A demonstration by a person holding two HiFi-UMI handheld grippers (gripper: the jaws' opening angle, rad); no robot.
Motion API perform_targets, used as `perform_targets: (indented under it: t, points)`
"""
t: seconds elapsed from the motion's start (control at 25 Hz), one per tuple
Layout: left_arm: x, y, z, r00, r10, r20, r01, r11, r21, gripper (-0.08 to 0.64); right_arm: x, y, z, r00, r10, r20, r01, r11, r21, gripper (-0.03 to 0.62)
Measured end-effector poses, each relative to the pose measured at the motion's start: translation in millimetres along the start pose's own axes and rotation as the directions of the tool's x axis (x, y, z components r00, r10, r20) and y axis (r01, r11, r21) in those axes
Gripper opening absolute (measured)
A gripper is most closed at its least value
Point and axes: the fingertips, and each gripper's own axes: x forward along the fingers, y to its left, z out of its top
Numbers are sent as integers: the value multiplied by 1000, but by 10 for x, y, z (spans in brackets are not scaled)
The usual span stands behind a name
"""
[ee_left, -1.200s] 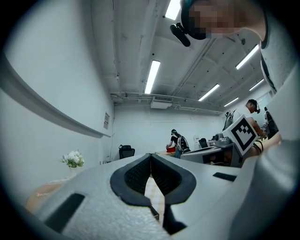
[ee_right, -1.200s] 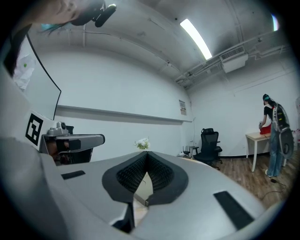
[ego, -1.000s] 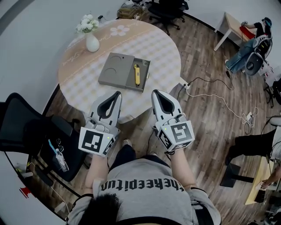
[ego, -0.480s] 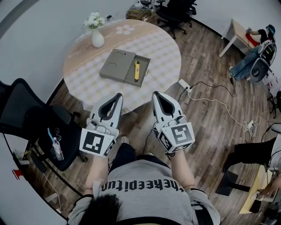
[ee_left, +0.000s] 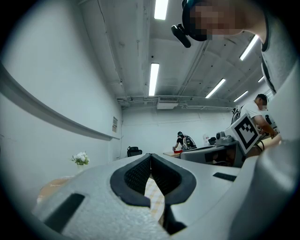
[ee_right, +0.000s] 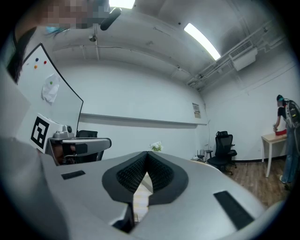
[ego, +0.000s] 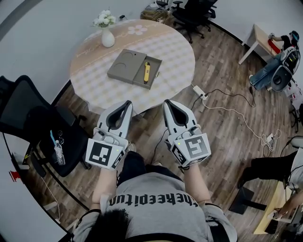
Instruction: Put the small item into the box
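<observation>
In the head view a flat grey box (ego: pixel 127 64) lies open on the round checked table (ego: pixel 175 52). A small yellow item (ego: pixel 147 72) lies in its right half. Both grippers are held close to the person's body, short of the table's near edge and well apart from the box. My left gripper (ego: pixel 127 102) is shut and holds nothing; in the left gripper view its black pads (ee_left: pixel 136 176) meet at the tip. My right gripper (ego: pixel 166 100) is also shut and holds nothing, and its pads (ee_right: pixel 159 176) meet too.
A white vase of flowers (ego: pixel 107 35) stands at the table's far left. A black office chair (ego: pixel 28 125) is at the left, with more chairs (ego: pixel 191 12) behind the table. A power strip and cables (ego: pixel 200 91) lie on the wood floor at the right.
The table and box have slid up and away in the head view, as the person stepped back. Both grippers stay shut in the same pose near the body.
</observation>
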Motion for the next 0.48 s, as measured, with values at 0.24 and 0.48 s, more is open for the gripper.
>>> perform_targets:
  t: [0.24, 0.48]
  points:
    - [4, -117, 35, 1000, 0, 9, 0, 1000, 3, 15, -112, -29, -23, 1000, 13, 5, -13, 1000, 11, 6]
    - [24, -192, 72, 1000, -3, 15, 3, 1000, 6, 15, -167, -48, 96, 1000, 7, 13, -7, 1000, -20, 6]
